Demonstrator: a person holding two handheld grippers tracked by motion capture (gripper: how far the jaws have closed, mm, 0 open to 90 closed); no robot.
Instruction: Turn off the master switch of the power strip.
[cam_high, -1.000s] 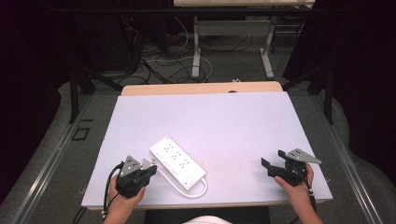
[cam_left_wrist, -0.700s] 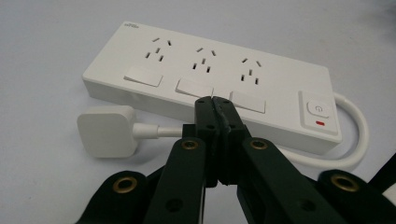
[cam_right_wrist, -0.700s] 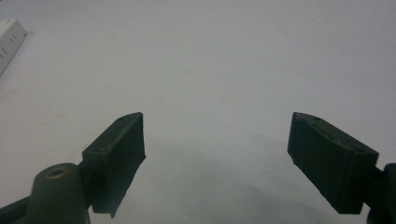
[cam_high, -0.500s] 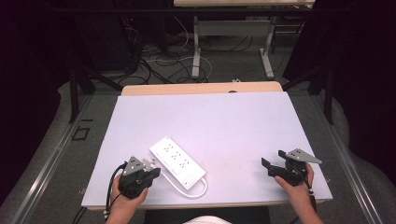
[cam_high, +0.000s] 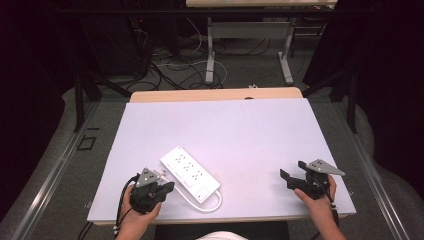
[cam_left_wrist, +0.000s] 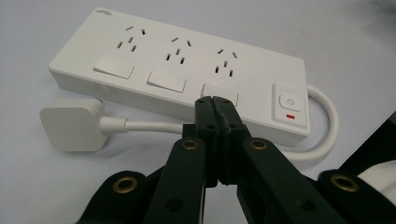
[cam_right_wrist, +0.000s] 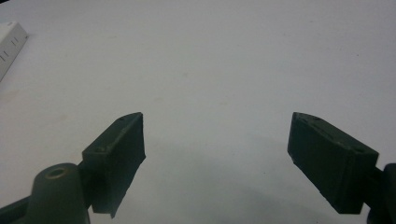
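**Left claw pinched shut at the strip, right claw wide open and waiting**

Your left claw sits at the near-left corner of the counter, jaws pressed tight together with nothing between them. In the left gripper view that claw has its tips right at the strip's near side wall, just below the third rocker switch; whether they actually touch the casing, I can't tell.

The strip lies flat, sockets up, just beside your left claw. Its long axis runs on a diagonal across the counter: one end points away and to the left, the other, the end with the power button, points toward you and to the right. The cord leaves that near-right end, loops round and runs back along the strip's near side to the plug, which lies flat on the counter beside the far-left end.

Your right claw rests at the near-right corner, well apart from the strip. In the right gripper view the claw has its jaws spread wide, holding nothing, bare counter between them.
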